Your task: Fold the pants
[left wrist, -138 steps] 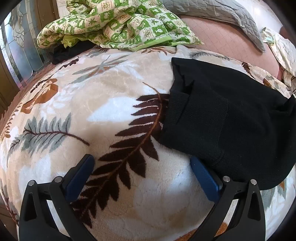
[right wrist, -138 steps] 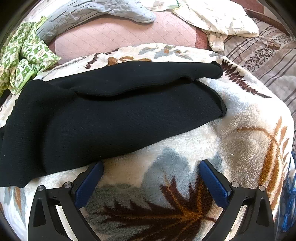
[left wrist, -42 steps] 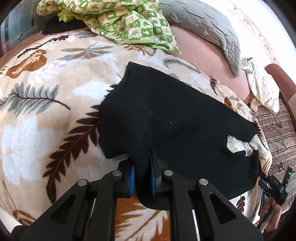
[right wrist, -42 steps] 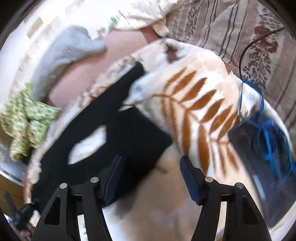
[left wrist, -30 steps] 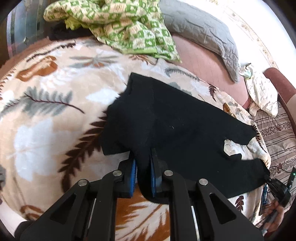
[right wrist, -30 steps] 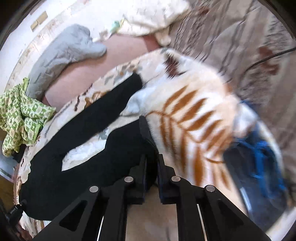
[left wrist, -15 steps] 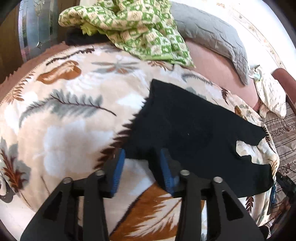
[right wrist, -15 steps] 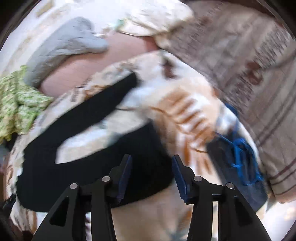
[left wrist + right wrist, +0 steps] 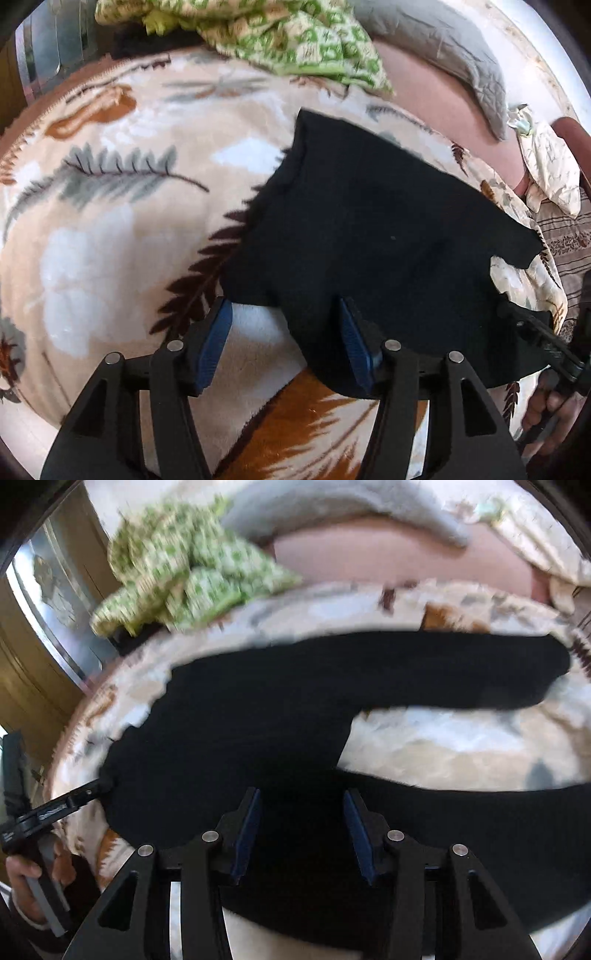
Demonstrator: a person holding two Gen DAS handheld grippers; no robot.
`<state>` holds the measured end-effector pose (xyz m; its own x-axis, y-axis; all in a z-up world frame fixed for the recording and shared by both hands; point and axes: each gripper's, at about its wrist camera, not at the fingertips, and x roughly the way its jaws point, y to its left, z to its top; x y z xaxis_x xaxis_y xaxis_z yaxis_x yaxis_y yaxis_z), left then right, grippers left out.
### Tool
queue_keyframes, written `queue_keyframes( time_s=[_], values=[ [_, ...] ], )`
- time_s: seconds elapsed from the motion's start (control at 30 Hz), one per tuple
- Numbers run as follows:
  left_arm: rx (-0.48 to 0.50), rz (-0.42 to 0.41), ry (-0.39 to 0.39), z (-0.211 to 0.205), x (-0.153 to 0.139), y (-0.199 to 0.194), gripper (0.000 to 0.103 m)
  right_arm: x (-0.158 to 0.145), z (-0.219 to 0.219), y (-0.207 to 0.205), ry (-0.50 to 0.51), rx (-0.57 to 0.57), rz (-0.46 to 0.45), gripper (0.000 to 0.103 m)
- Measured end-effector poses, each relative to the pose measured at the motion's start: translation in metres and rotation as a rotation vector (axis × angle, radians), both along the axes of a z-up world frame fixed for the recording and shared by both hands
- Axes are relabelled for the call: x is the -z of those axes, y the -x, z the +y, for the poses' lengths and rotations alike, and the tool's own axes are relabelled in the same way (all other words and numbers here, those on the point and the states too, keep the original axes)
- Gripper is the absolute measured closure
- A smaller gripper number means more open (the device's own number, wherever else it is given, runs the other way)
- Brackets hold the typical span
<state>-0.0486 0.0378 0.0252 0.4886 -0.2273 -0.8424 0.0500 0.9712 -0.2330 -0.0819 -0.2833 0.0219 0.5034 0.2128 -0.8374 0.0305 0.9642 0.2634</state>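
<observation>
Pants (image 9: 258, 720) lengthwise, legs rightward

The pants (image 9: 369, 229) lie spread on the blanket (image 9: 122, 229) covering the bed, waist toward its left edge and two legs running apart toward its right edge. My left gripper (image 9: 284, 332) is at their near waist corner, my right gripper (image 9: 301, 827) over the near leg. A crumpled quilt (image 9: 295, 40) sits at the bed's far-left corner, a pillow (image 9: 443, 40) along the far edge.
</observation>
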Motion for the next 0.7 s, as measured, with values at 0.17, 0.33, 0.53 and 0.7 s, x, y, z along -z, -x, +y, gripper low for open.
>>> queue_keyframes(
  time_s=[0.17, 0.33, 0.53, 0.7],
  values=[
    [0.016, -0.068, -0.010, 0.008, -0.025, -0.010, 0.032, -0.017, -0.013, -0.003, -0.068, -0.031, -0.034, 0.052],
    [0.097, -0.114, 0.024, 0.004, -0.048, -0.057, 0.015, -0.046, -0.039, -0.034, -0.026, -0.018, -0.136, 0.033],
    [0.223, -0.136, -0.080, -0.025, -0.037, -0.139, 0.015, -0.030, -0.063, -0.091, -0.019, 0.027, -0.075, 0.032],
    [0.423, -0.120, -0.124, -0.047, -0.020, -0.181, 0.015, -0.018, -0.071, -0.093, -0.051, 0.038, -0.073, 0.032]
  ],
)
